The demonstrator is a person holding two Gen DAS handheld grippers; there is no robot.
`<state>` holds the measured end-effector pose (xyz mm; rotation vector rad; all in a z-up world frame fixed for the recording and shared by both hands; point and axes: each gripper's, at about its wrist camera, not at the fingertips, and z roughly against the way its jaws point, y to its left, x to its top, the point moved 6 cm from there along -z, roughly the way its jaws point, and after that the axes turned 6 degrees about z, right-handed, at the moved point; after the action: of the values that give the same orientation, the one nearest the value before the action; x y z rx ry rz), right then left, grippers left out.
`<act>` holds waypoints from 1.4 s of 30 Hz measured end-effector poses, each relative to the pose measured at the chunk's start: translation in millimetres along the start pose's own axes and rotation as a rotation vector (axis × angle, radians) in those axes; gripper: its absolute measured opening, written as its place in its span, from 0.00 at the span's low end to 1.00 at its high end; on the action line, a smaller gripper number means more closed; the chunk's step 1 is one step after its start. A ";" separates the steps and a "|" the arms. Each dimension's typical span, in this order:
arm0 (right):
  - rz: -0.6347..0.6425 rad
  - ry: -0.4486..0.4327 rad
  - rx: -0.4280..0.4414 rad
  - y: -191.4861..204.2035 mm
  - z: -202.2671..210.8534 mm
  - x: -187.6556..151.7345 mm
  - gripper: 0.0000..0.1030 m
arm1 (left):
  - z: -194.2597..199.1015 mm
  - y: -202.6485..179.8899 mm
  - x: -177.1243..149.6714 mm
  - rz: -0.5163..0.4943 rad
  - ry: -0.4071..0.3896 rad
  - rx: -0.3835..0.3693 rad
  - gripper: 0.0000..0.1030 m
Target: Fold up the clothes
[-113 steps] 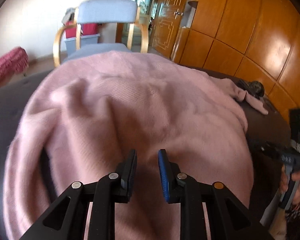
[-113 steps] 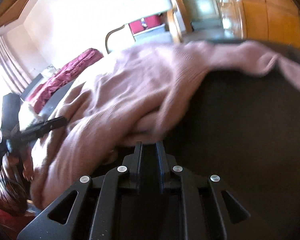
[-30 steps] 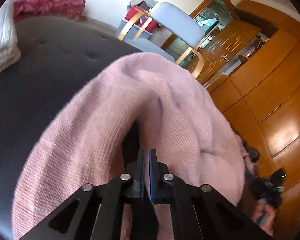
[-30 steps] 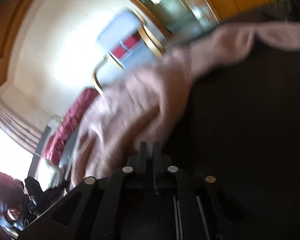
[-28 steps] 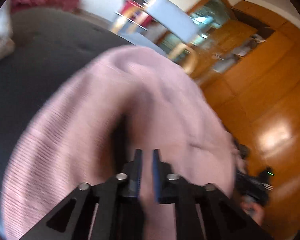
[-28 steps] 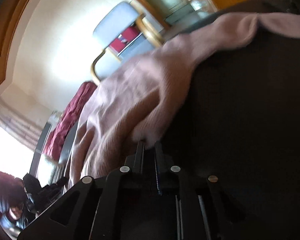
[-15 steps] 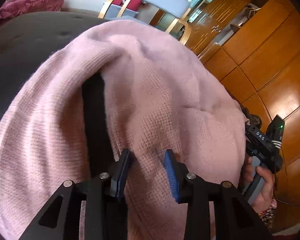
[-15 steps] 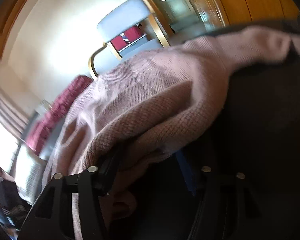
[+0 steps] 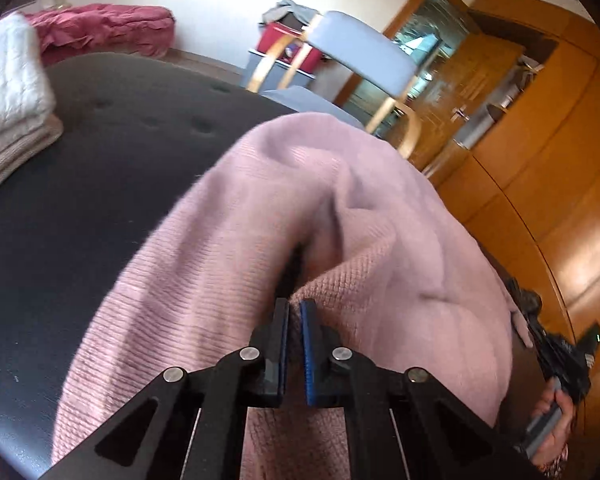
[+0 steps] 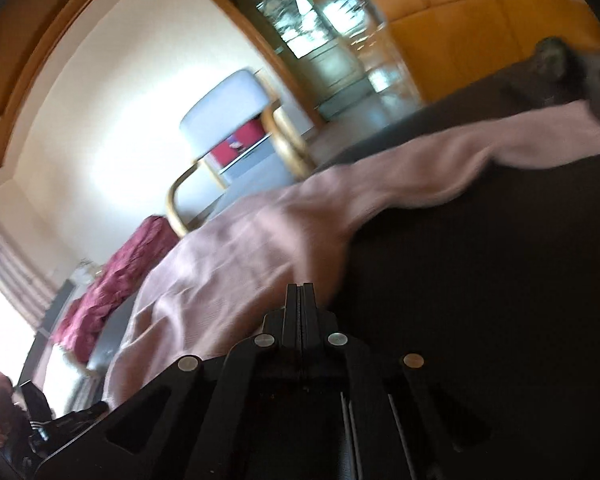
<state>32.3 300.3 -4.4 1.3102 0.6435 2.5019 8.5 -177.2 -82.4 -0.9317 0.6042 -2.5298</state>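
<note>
Both pinches are thin: left hand-held gripper [image 9: 294, 306] nips the pink sweater [image 9: 340, 216] edge, right hand-held gripper [image 10: 299, 292] pressed together at its hem, so we risk slipping mid-fold.

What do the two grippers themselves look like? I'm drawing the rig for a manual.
The left gripper has black angular linkage arms, silver rivets and blue ridged pads. The right gripper is the same black frame with silver rivets; its pad colour is not visible.

A dark tufted bed [image 9: 100, 184] carries a pink sweater [image 9: 228, 248] at centre and folded blankets [image 9: 8, 92] at far left.
</note>
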 end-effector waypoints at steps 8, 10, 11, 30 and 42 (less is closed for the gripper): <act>0.280 0.323 0.164 57.2 -29.5 -73.6 0.20 | 16.7 4.2 13.2 -0.037 -0.063 0.072 0.05; 0.411 0.329 0.110 71.1 -35.2 -86.9 0.24 | 31.5 -1.0 19.9 -0.032 -0.122 0.077 0.06; 0.437 0.320 0.106 76.6 -35.5 -87.7 0.29 | 43.2 -6.6 23.6 -0.036 -0.164 0.062 0.07; 0.280 0.182 -0.091 13.3 6.9 -46.3 0.02 | -24.6 -55.3 -12.6 -0.225 0.010 0.022 0.20; 0.111 0.156 -0.334 -74.8 86.8 -49.6 0.02 | -32.8 -56.5 -27.0 -0.309 0.028 0.076 0.20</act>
<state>132.8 368.7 -33.0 1.0635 0.1708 2.6715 -5.6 -108.4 -90.0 -1.0316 0.3925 -2.8193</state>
